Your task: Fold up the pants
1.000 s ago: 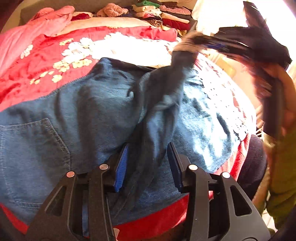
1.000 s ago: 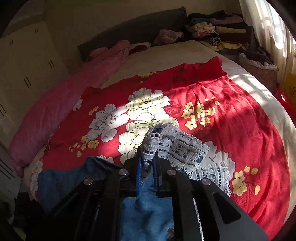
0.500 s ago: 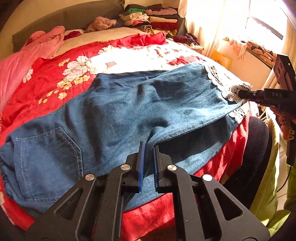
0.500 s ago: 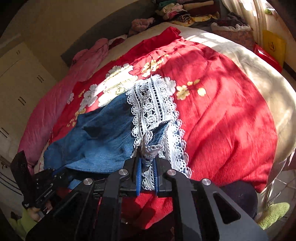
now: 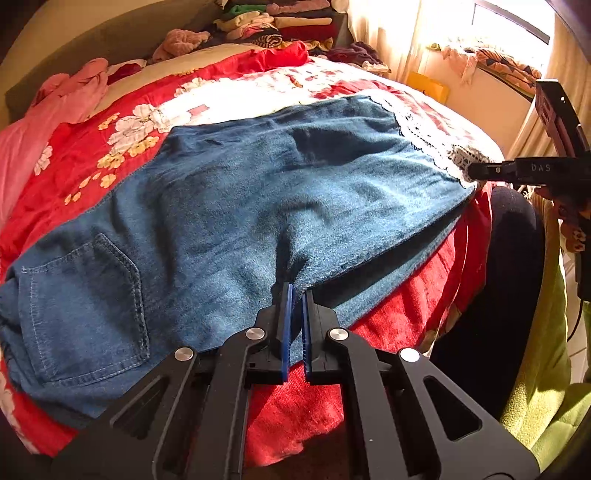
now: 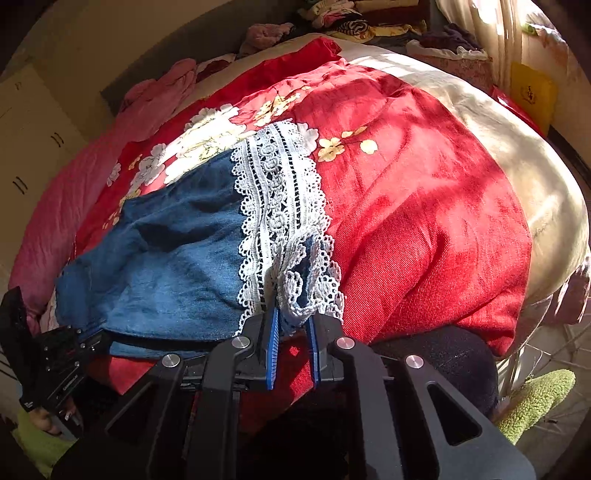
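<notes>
Blue denim pants [image 5: 229, 206] with a white lace hem [image 6: 280, 206] lie spread flat across the red floral bedspread [image 5: 74, 155], back pocket at the near left. My left gripper [image 5: 294, 291] is shut on the near edge of the pants at mid-leg. My right gripper [image 6: 291, 325] stands at the lace hem with its jaws slightly parted; a bunch of lace lies between the pads. The right gripper also shows in the left wrist view [image 5: 476, 171] at the hem, and the left gripper shows in the right wrist view [image 6: 85, 339].
A pink blanket [image 5: 40, 110] lies along the bed's left side. Stacks of folded clothes [image 5: 280, 22] sit at the headboard. A window with curtains [image 5: 480, 44] is at the right. A green rug [image 6: 535, 398] lies on the floor by the bed's near edge.
The pants went from lifted and bunched to laid flat on the bed. My left gripper closed on the near edge. My right gripper's jaws have parted slightly around the lace hem.
</notes>
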Tool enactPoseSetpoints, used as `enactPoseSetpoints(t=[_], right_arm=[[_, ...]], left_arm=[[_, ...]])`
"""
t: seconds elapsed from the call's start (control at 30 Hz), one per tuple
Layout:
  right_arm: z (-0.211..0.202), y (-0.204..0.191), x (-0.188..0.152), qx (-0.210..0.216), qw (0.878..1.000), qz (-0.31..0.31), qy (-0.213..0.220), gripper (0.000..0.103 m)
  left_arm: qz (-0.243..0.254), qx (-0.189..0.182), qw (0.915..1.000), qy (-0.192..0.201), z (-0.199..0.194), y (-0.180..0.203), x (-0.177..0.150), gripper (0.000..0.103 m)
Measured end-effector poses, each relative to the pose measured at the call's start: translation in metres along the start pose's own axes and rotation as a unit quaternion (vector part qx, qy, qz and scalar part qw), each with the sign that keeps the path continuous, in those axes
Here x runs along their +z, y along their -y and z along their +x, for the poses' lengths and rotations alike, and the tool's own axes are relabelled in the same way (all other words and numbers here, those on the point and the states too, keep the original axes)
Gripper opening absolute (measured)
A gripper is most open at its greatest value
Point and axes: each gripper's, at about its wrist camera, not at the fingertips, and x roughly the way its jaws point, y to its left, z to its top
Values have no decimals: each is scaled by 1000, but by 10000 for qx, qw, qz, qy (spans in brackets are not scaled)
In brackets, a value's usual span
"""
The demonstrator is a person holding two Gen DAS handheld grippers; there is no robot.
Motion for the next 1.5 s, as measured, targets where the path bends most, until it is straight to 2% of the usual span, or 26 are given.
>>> enactPoseSetpoints(t=[0.13,0.23,0.33,0.4,0.5,0.6,0.67,0.7,0.73,0.83,0.9,0.97,1.03,1.07,1.1,1.17,1.2,1.23,1.3,1.37,1.43,1.5], right_arm=[[-34,-22,2,-183,9957,-655,629,20],[-43,-56,-5,-94,9877,-1365,758,20],[-26,-96,-23,177,9738,-2211,495,21],[-7,-122,-36,283,9595,-2792,230,23],[17,-152,-52,286,9361,-3504,-81,35],[38,-170,-64,-24,9129,-4075,-231,43],[51,-171,-65,-289,9075,-4175,-358,42],[56,-169,-63,-331,9099,-4112,-432,31],[57,-165,-62,-284,9134,-4032,-484,9],[52,-155,-59,-15,9190,-3891,-630,0],[56,-147,-60,-107,9220,-3796,-758,0],[62,-134,-57,-82,9323,-3479,-981,0],[54,-123,-52,92,9431,-3191,-934,1],[46,-119,-48,203,9467,-3109,-822,1],[35,-114,-42,323,9510,-3000,-673,2],[16,-102,-28,384,9607,-2731,-330,12],[7,-95,-23,338,9648,-2604,-170,22],[1,-90,-16,280,9683,-2480,-31,28],[-7,-79,-6,207,9740,-2249,155,29],[-5,-71,2,147,9775,-2096,171,32],[0,-68,7,64,9788,-2044,114,37],[5,-67,7,11,9786,-2056,54,38]], left_arm=[[26,-27,10000,-25,2,0,-1,0],[-16,-51,10000,-27,2,0,-2,0],[-33,-52,10000,-31,1,0,-2,0],[-35,-61,10000,-23,-1,1,-2,0],[-39,-70,10000,-14,-3,1,-2,0],[-38,-97,9999,-18,-5,1,-4,0],[-56,-152,9999,-48,-6,1,-4,0],[-69,-188,9998,-67,-6,1,-5,0],[-68,-199,9997,-81,-6,1,-6,0],[-44,-232,9996,-140,-7,2,-10,0],[-67,-284,9993,-232,-3,0,-13,3],[-230,-374,9984,-352,1,-7,-16,3],[-309,-432,9979,-363,-3,-10,-17,4],[-306,-416,9982,-311,-9,-11,-17,10],[-307,-379,9985,-254,-16,-13,-18,22],[-438,-279,9986,-109,-32,-23,-20,37],[-557,-206,9982,-25,-39,-31,-20,40],[-699,-104,9975,56,-47,-40,-21,43],[-1136,255,9929,237,-63,-68,-24,63],[-1499,711,9854,379,-75,-94,-26,70],[-1815,1419,9721,438,-84,-120,-30,78],[-2076,1929,9581,423,-88,-143,-34,90]])
